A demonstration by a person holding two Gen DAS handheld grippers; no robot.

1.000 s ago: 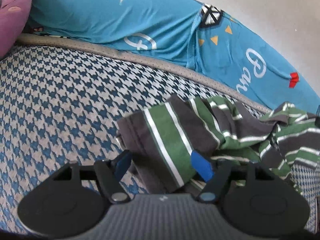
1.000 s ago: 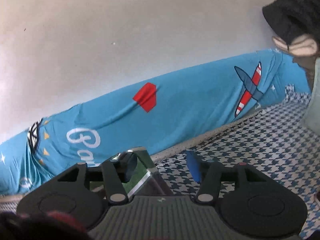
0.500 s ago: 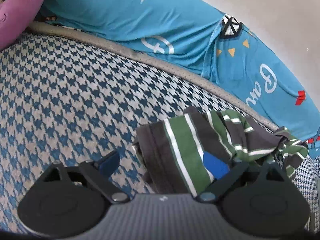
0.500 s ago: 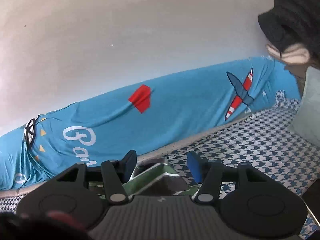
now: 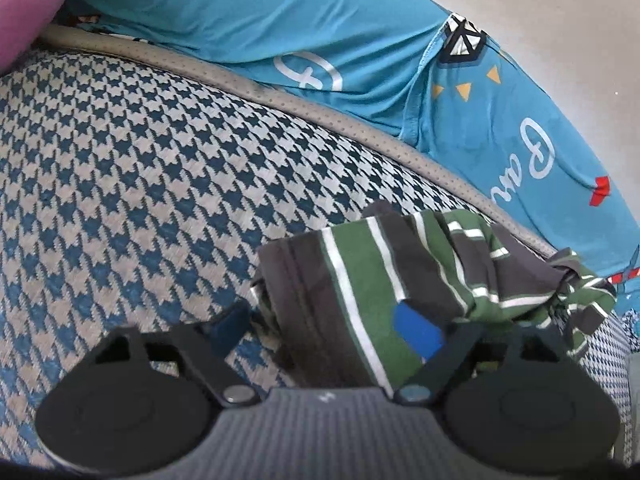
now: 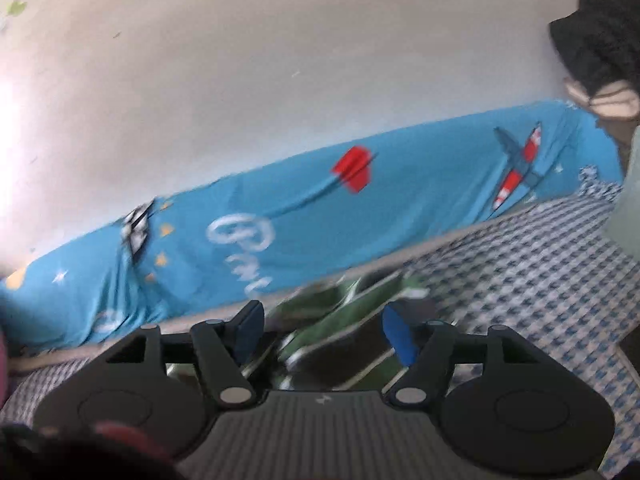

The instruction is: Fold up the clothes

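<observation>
A crumpled garment [image 5: 360,280] striped green, grey and white lies on the blue-and-beige houndstooth bed cover [image 5: 140,168]. My left gripper [image 5: 324,328] is open wide just above the garment's near end. Its left finger is over the bare cover and its right finger over a green stripe. In the right wrist view the same garment [image 6: 340,320] appears blurred, low between the fingers of my right gripper [image 6: 323,332], which is open. Nothing is pinched in either gripper.
A bright blue printed sheet [image 5: 360,40] runs along the white wall [image 6: 280,80] behind a beige piped edge [image 5: 320,108]. A purple pillow [image 5: 28,4] sits at the far left. A dark bundle [image 6: 600,48] and a pale object [image 6: 630,200] are at the right.
My left gripper's fingers have spread wider and it has drawn back slightly over the garment. The right gripper has swung, its view is now blurred, and more of the garment shows between its fingers.
</observation>
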